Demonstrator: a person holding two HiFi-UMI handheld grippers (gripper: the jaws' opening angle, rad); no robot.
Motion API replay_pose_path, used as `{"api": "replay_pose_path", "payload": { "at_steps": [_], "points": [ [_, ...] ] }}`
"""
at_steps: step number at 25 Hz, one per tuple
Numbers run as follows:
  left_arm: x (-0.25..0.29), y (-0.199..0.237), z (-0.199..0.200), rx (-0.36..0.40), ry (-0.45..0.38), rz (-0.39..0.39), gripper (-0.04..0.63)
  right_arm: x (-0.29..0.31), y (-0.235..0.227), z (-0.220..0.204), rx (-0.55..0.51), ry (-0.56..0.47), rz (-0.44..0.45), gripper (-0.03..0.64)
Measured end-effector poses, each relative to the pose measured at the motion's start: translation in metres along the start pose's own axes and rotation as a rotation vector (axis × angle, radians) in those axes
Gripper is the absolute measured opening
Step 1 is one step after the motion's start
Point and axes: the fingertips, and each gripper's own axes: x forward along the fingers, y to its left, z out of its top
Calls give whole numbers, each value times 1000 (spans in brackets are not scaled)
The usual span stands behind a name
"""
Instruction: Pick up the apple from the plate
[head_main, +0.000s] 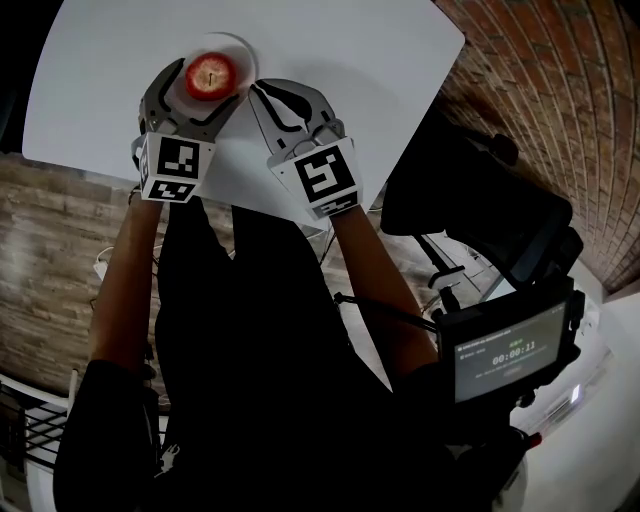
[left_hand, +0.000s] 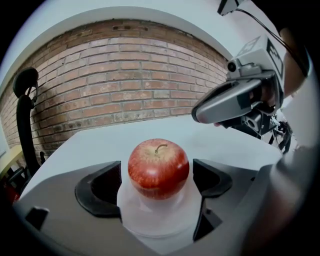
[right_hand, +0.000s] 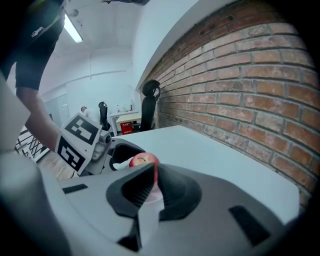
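Observation:
A red apple stands stem up on a small white plate at the far left of the white table. My left gripper is open, with one black pad on each side of the apple and a thin gap at both sides. The plate lies under and between those jaws. My right gripper hovers just right of the plate, empty, its jaws pressed together. In the right gripper view the apple peeks out behind that gripper's tips.
A brick wall runs behind the table. A black chair stands at the table's far left end. A device with a lit screen and a dark chair sit off the table's right edge.

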Motion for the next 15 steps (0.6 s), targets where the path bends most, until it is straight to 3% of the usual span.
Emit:
{"api": "replay_pose_path", "payload": {
  "at_steps": [15],
  "points": [
    [17, -1, 3, -5, 1, -28, 432, -8, -13, -5, 18, -7, -43, 5]
  ]
}}
